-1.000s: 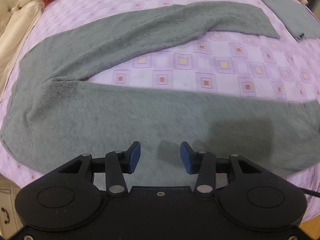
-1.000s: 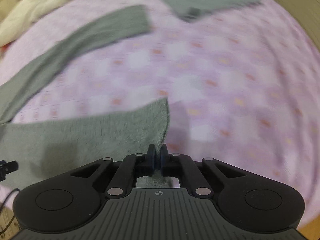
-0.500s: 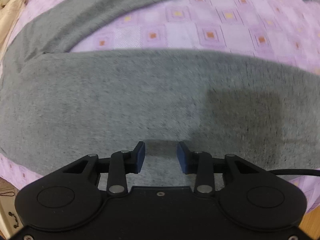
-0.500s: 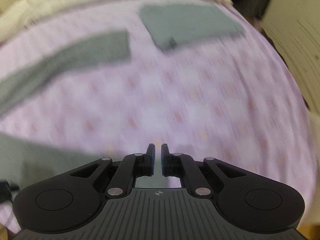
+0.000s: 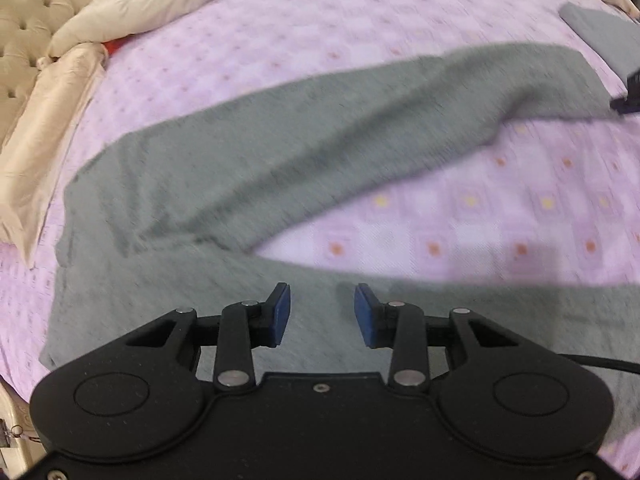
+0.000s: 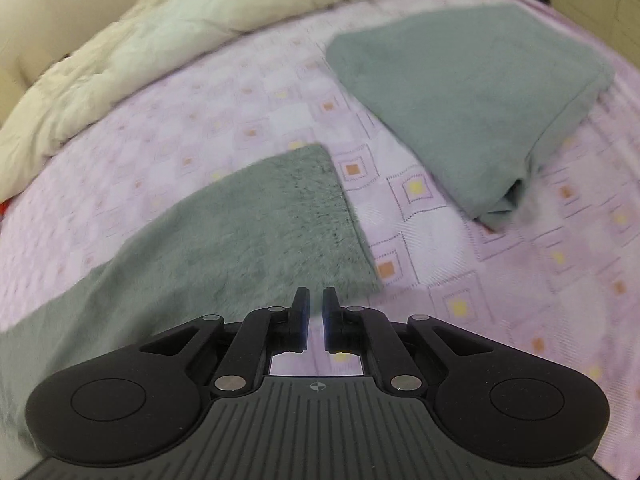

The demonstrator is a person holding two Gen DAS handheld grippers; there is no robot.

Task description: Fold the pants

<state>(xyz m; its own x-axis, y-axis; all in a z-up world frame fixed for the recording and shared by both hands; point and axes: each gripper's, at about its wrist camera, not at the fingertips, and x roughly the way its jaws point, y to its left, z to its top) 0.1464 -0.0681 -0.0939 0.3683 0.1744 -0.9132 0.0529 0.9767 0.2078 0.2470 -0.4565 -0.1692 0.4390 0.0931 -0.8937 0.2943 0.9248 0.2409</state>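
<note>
Hovering both tools over the grey fleece pants [image 5: 248,168], I have them spread in a V across the purple patterned bedsheet [image 5: 500,216]: waist toward the left of the left wrist view, one leg running to the upper right, the other passing along the bottom under my left gripper [image 5: 322,314]. Its jaws stand wide apart with nothing between them. The right gripper [image 6: 316,314] sits just short of the far leg's cuff [image 6: 320,216]; its jaws show only a narrow slit and hold nothing. As I judge it, that slit is the risk: coming down on the thick pile like this would push the cuff away or pinch one layer. A folded grey garment [image 6: 472,100] lies near, upper right, and a careless drag could snag it.
</note>
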